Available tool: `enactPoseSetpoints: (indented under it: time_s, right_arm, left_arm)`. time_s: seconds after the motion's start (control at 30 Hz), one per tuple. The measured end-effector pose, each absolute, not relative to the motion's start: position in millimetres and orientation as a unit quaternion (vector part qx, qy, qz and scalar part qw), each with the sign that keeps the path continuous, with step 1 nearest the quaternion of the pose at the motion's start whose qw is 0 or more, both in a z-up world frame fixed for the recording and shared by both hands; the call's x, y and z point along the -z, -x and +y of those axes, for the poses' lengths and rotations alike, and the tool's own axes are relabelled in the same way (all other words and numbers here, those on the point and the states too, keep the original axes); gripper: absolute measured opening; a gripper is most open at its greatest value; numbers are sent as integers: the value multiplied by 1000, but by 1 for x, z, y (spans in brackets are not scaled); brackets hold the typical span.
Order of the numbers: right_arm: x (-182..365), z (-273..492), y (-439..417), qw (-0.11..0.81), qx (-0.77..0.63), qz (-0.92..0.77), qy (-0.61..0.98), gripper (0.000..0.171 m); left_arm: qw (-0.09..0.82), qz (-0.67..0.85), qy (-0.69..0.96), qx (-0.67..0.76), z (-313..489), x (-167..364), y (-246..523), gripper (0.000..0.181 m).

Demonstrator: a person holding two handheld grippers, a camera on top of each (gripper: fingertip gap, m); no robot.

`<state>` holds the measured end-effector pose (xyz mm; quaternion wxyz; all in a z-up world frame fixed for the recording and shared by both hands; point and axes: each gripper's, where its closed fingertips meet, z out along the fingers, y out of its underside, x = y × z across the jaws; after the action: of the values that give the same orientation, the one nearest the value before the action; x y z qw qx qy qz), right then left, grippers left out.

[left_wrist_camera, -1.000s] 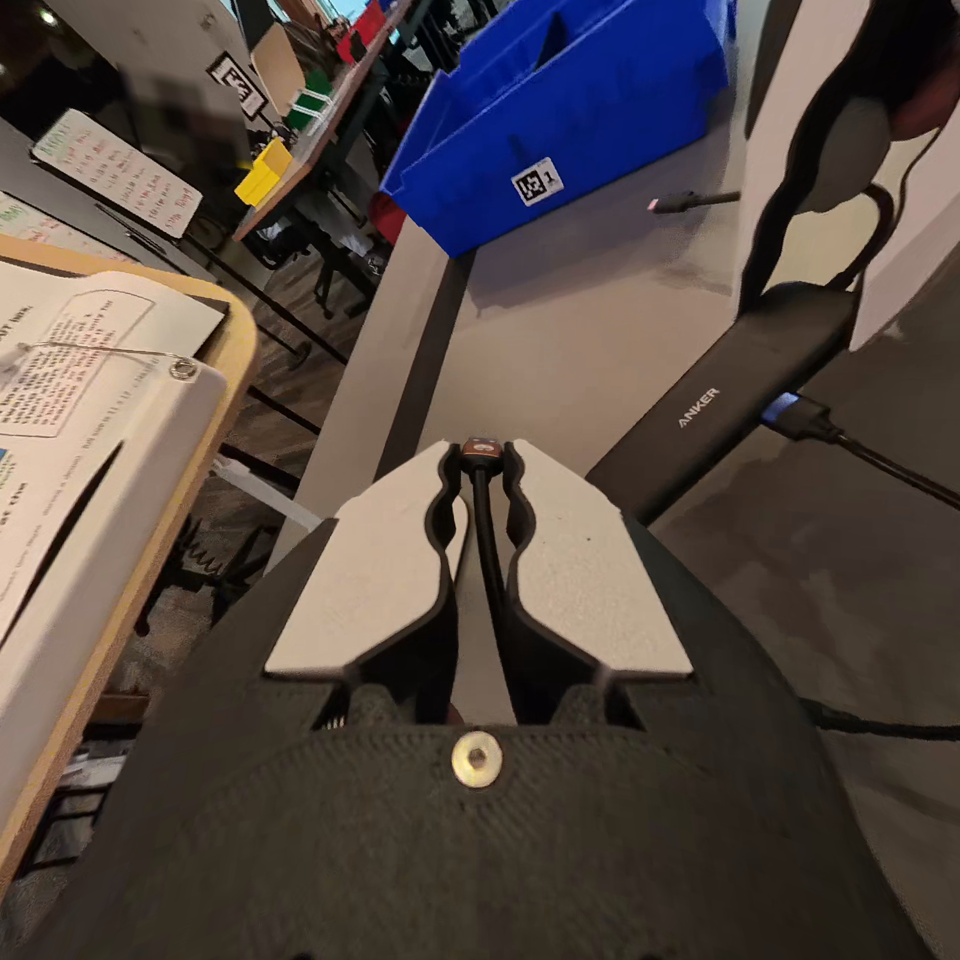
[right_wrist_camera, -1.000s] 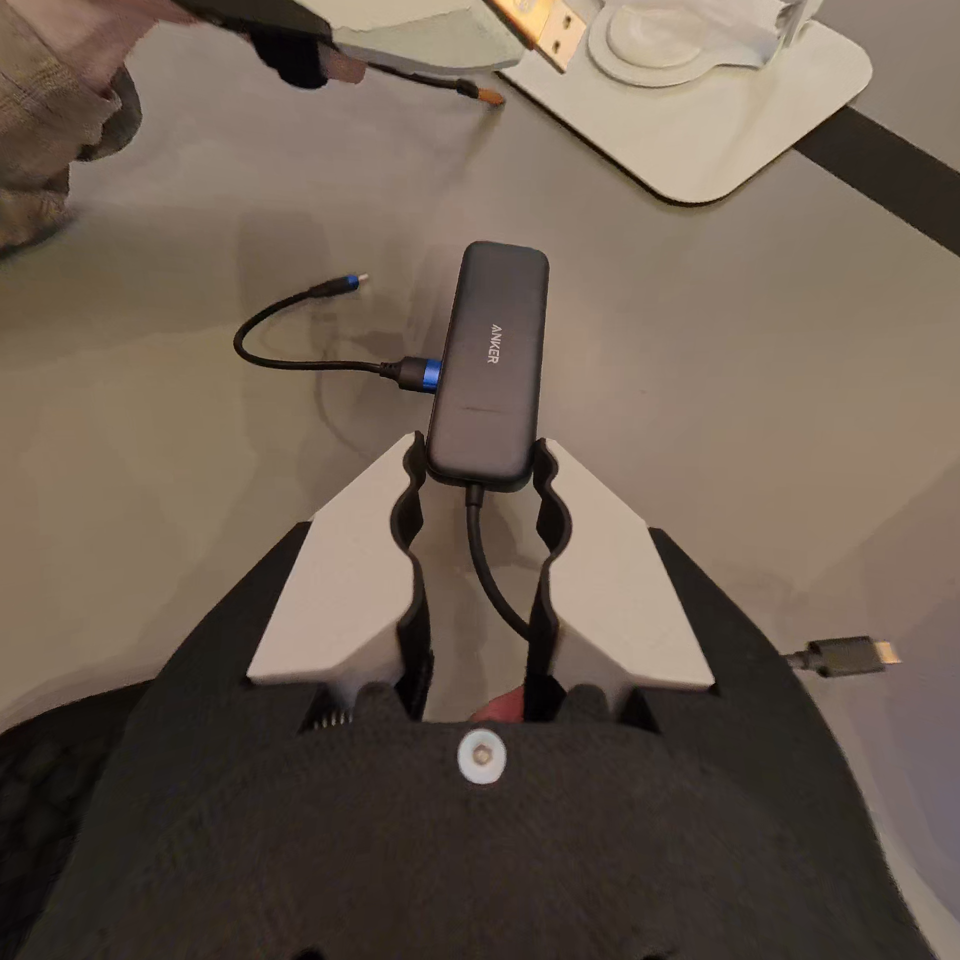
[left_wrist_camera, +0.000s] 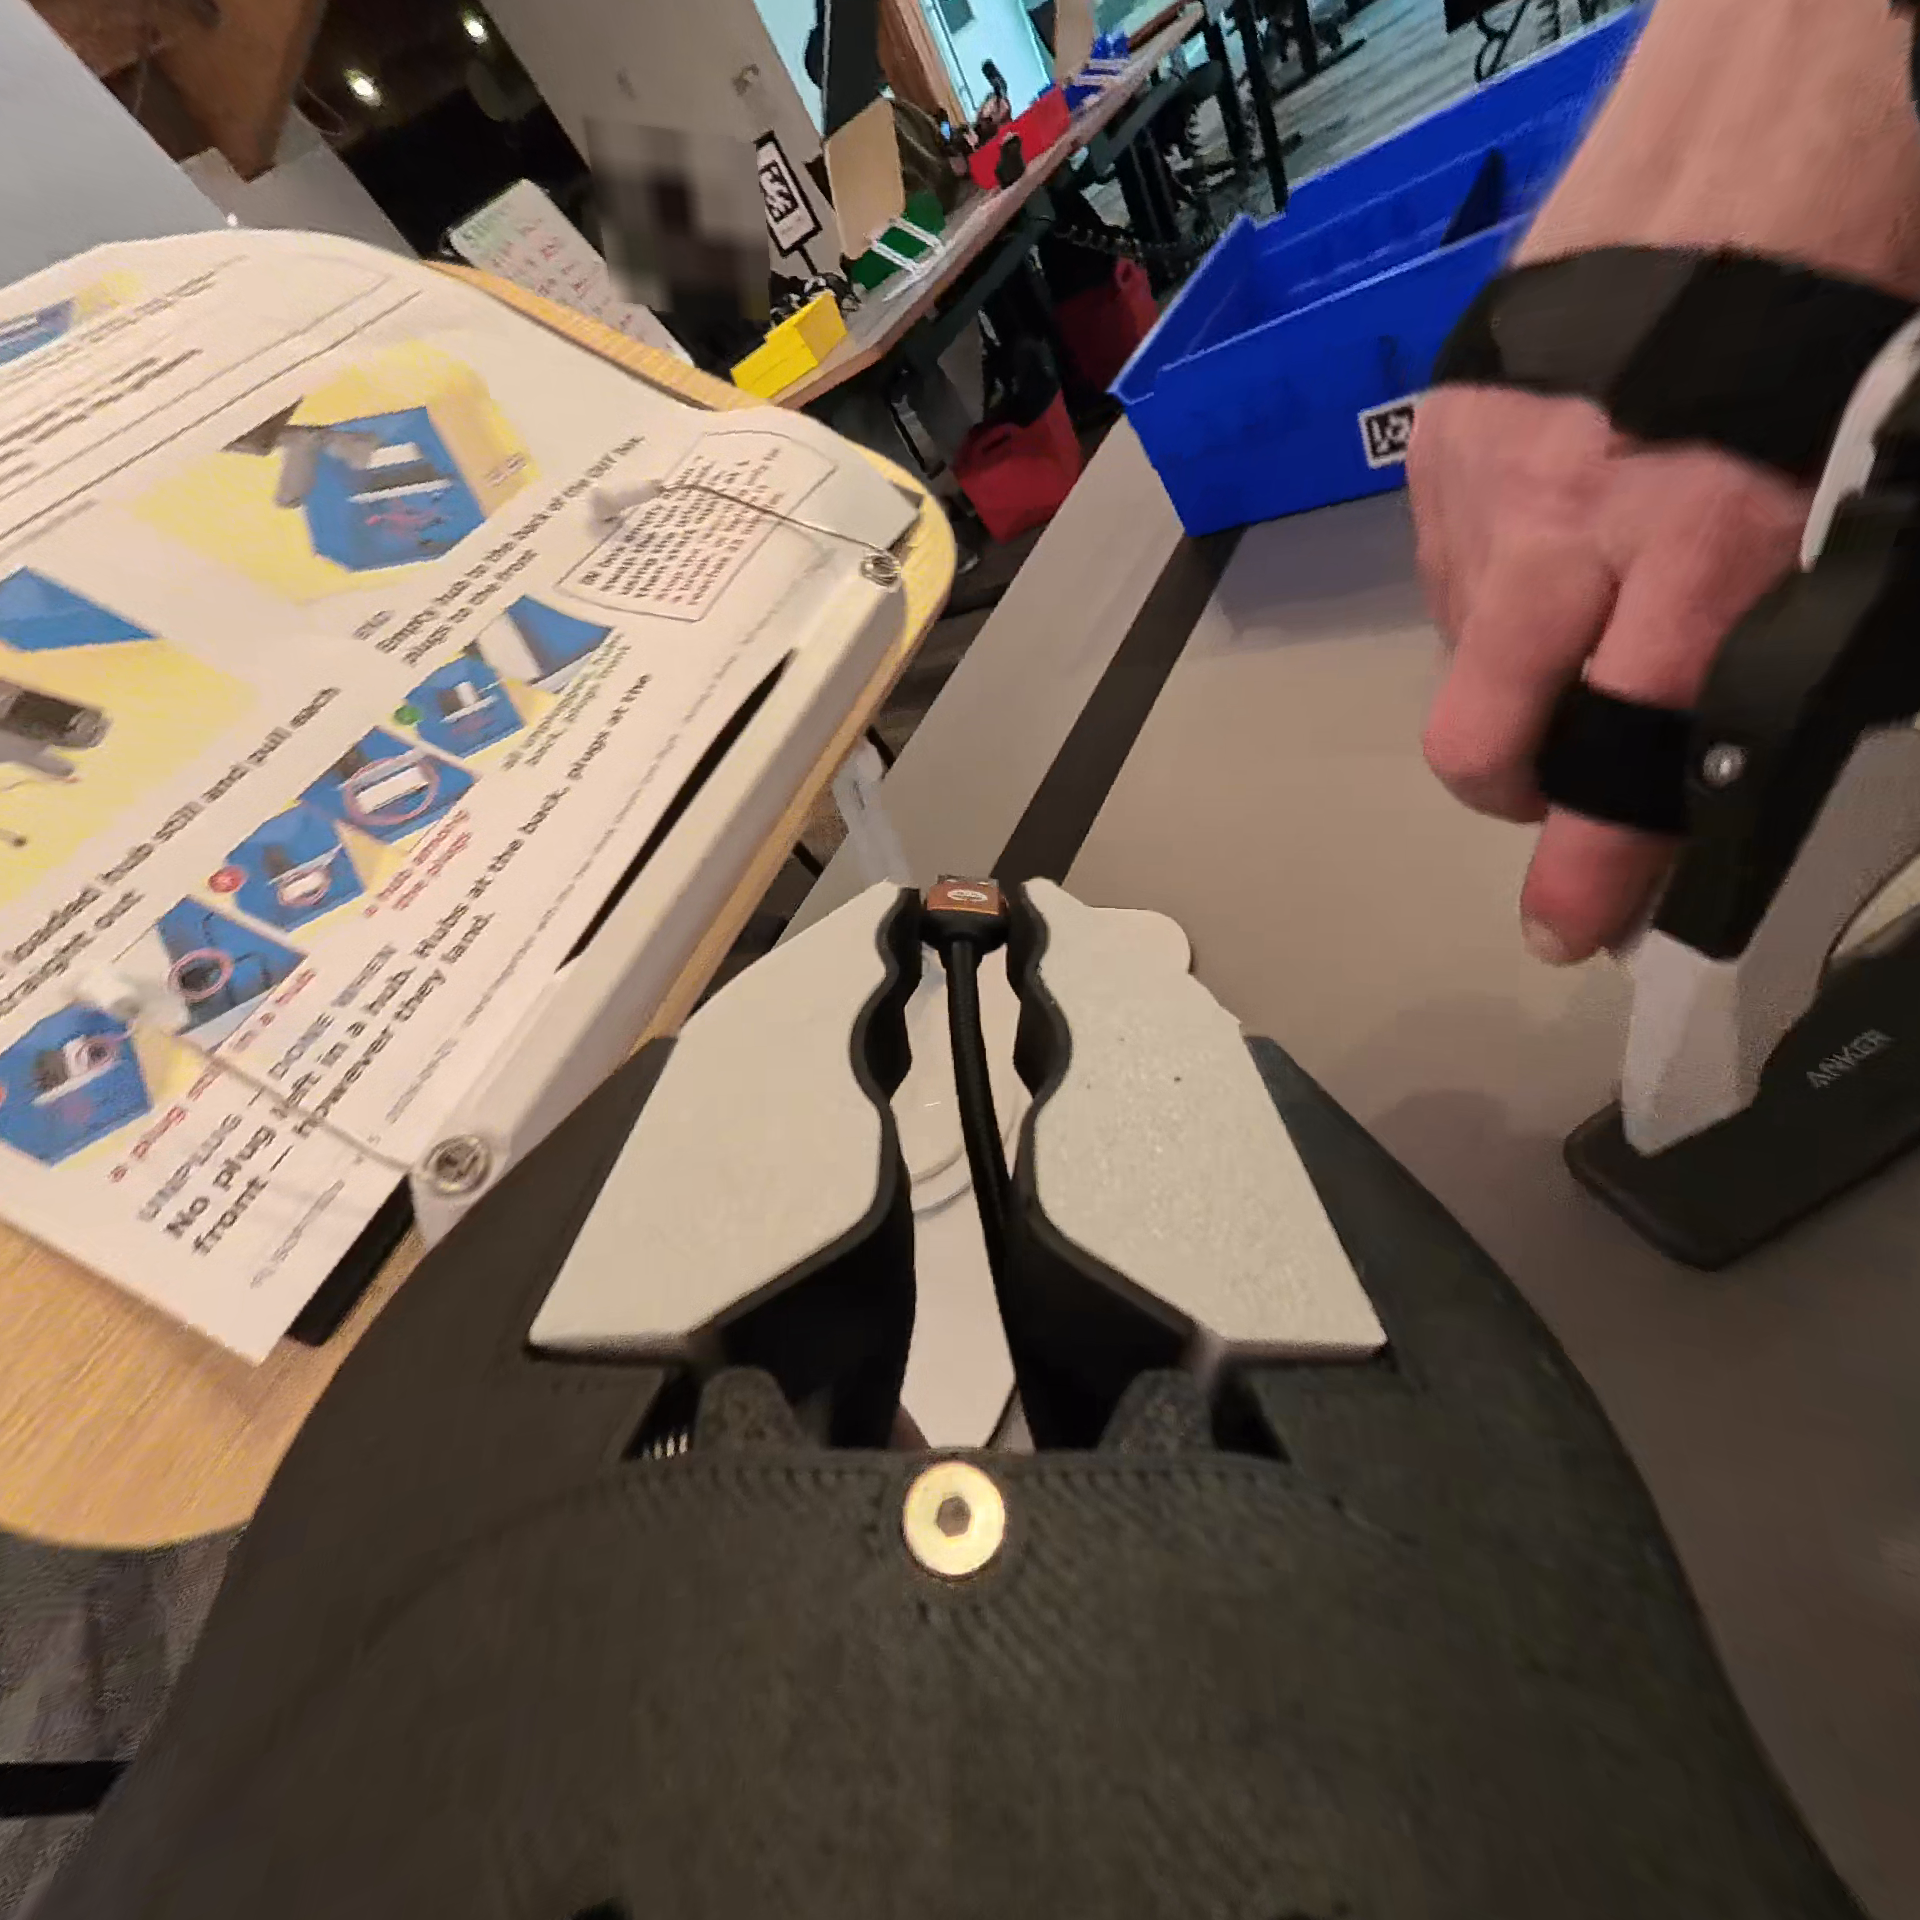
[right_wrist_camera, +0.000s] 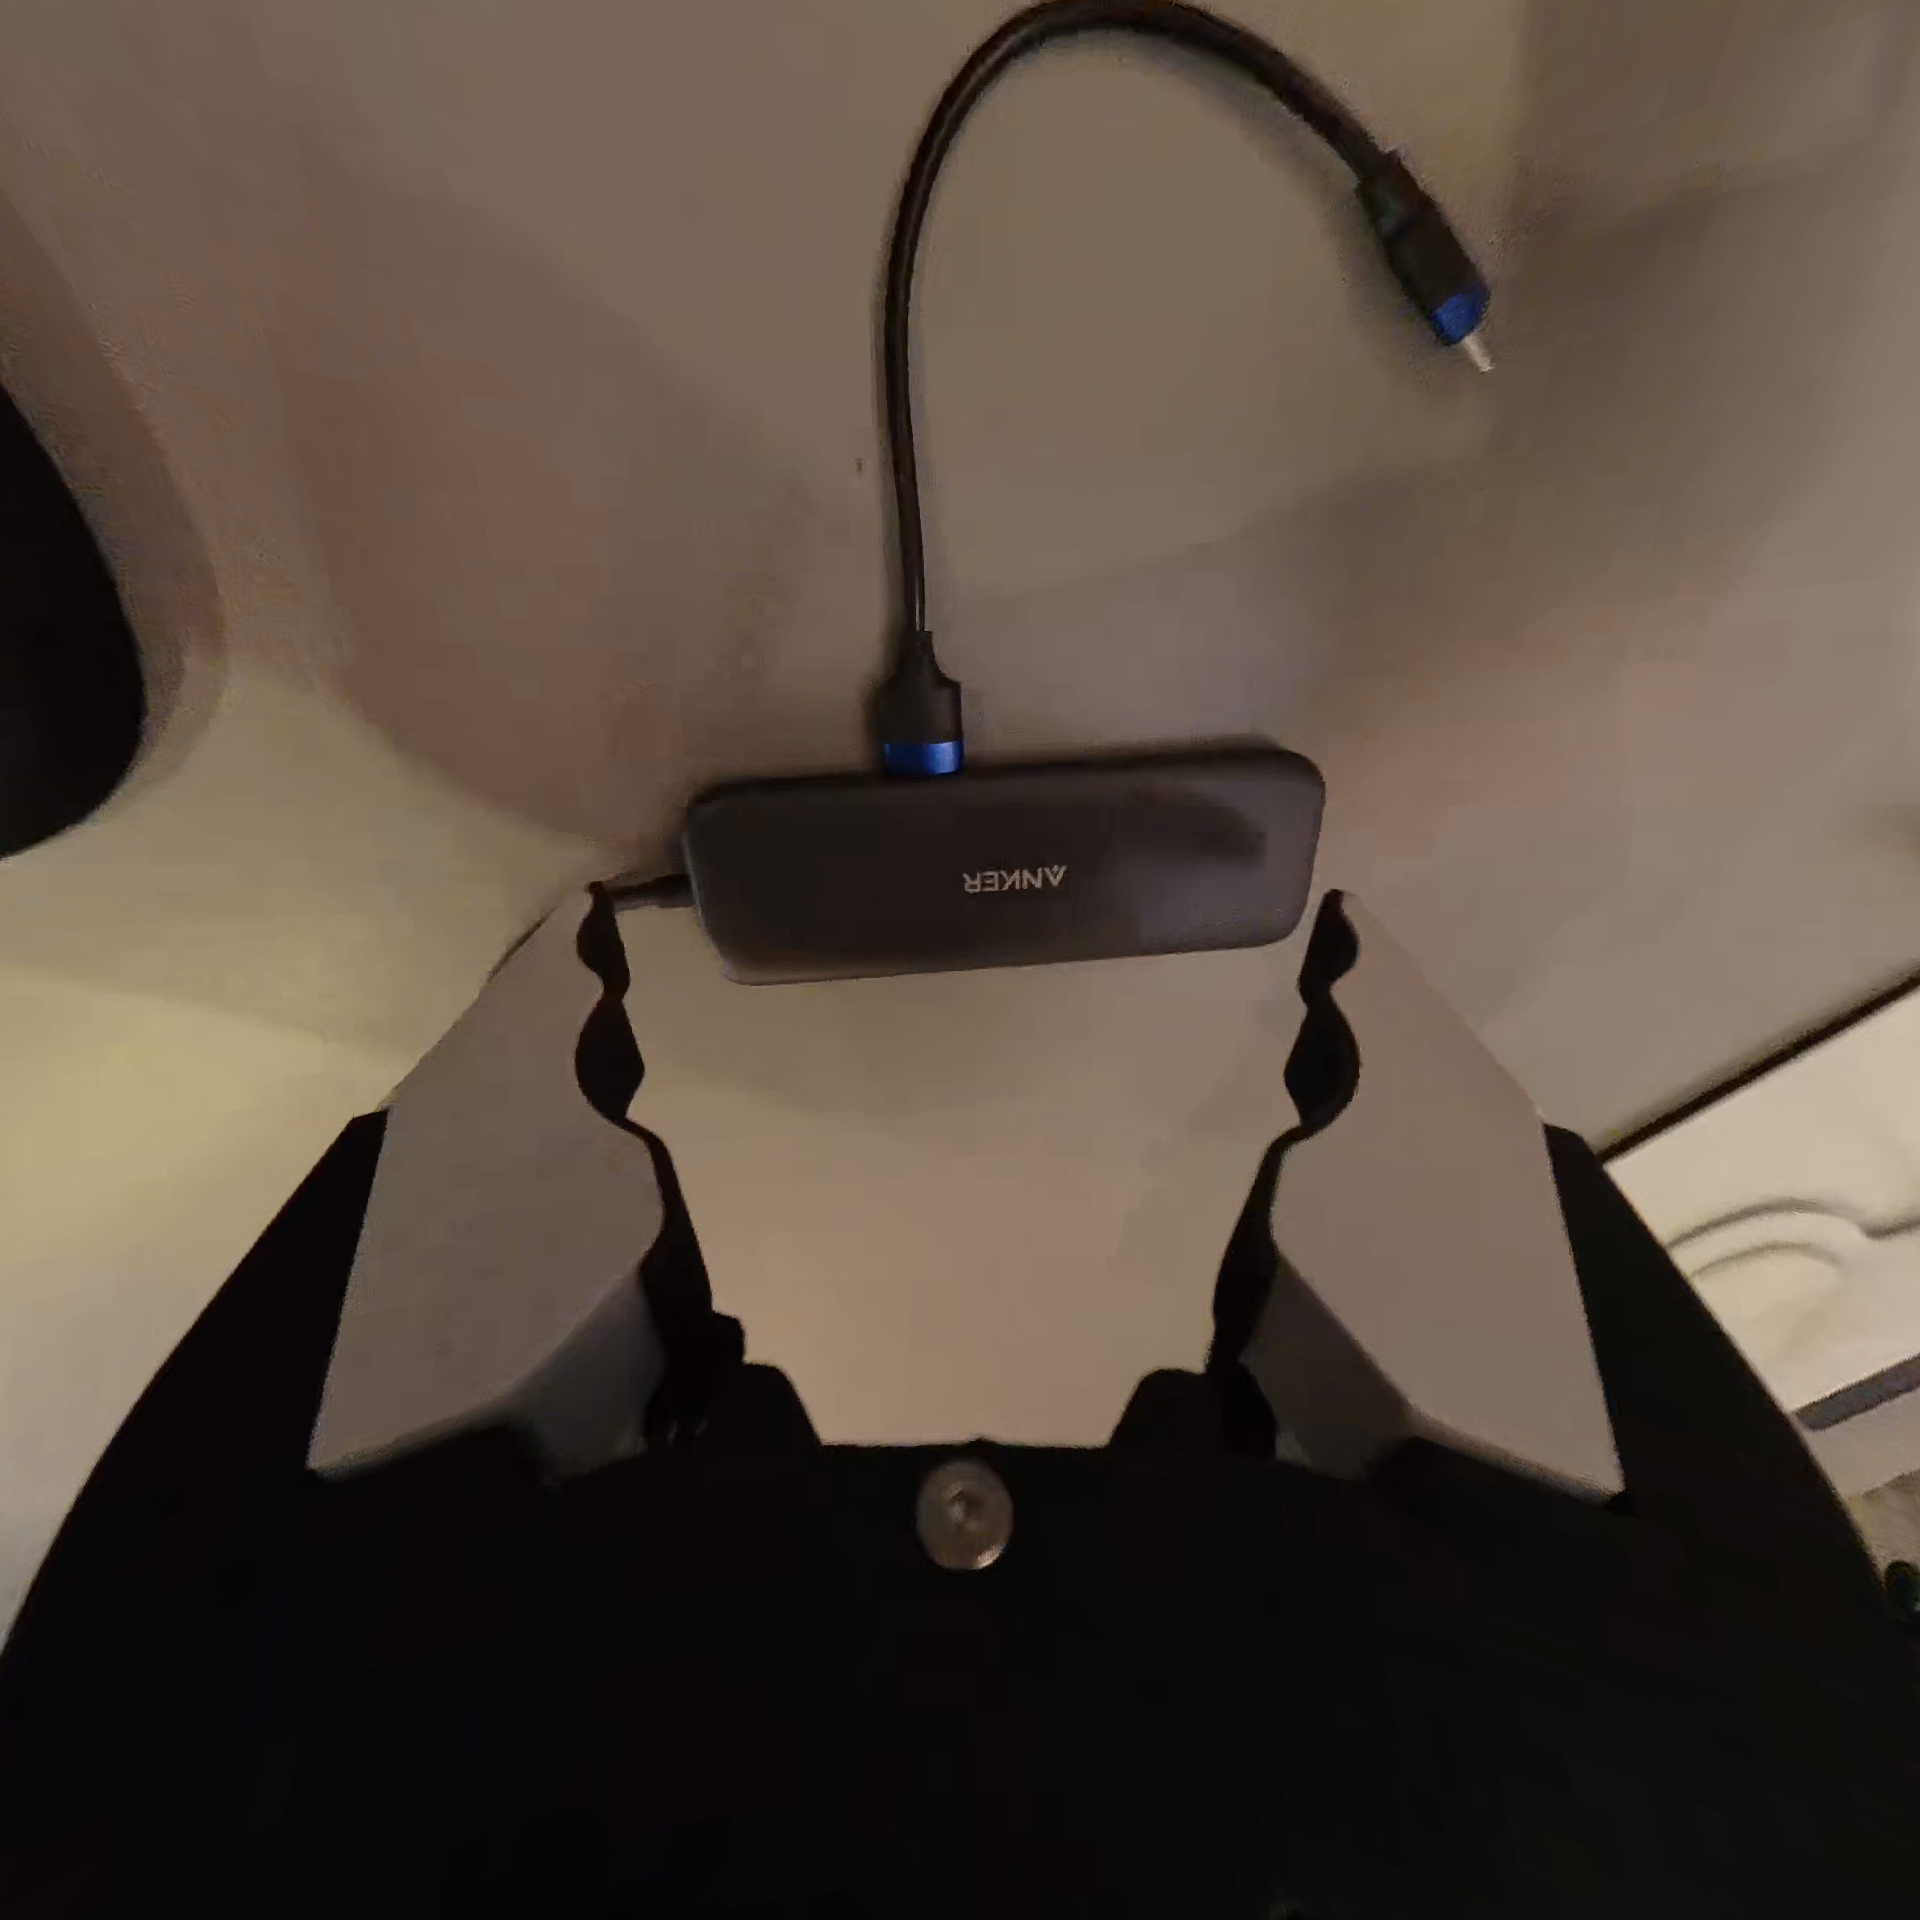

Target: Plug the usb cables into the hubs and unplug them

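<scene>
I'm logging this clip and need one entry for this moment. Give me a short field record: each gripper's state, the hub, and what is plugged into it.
left gripper: shut on orange-tipped cable plug
right gripper: open, fingertips either side of the hub
hub: dark, flat on the grey table, lying crosswise
plugged in: blue-ringed short cable, its far end free
nearby: blue bin, instruction sheet

left: clipboard (left_wrist_camera: 665,790) crowds | right: hub (right_wrist_camera: 1003,873) blocks tongs | between: bare table (left_wrist_camera: 1299,831)

Matt dark plastic hub (right_wrist_camera: 1003,878) on a smooth grey table (right_wrist_camera: 1143,468).
</scene>
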<state>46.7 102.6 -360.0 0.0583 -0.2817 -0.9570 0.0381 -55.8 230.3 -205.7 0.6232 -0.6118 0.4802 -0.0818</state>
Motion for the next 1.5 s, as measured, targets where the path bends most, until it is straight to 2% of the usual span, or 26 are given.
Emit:
enactPoseSetpoints:
  time_s: [0.23, 0.33, 0.4, 0.43, 0.7, 1.2, 1.5]
  right_arm:
    - [368, 116, -46, 40, -10, -975, 218, 129]
    - [375, 111, -45, 34, -8, -978, 206, 136]
    - [381, 113, -45, 34, 0, -977, 211, 153]
    - [382, 113, -44, 34, 0, -975, 219, 156]
    - [381, 108, -41, 13, -50, -959, 278, 129]
    - [375, 113, -45, 37, -83, -915, 392, 128]
    - [330, 142, -51, 74, -136, -869, 470, 128]
  left_arm:
    - [636, 457, 615, 91, 235, 197, 71, 16]
    - [640, 455, 613, 87, 235, 193, 74, 16]
    - [643, 452, 613, 88, 235, 191, 76, 16]
    - [643, 450, 613, 87, 235, 190, 77, 16]
    - [643, 453, 611, 90, 235, 190, 75, 16]
    - [640, 461, 607, 98, 232, 192, 67, 16]
    - [640, 468, 596, 131, 221, 186, 52, 16]
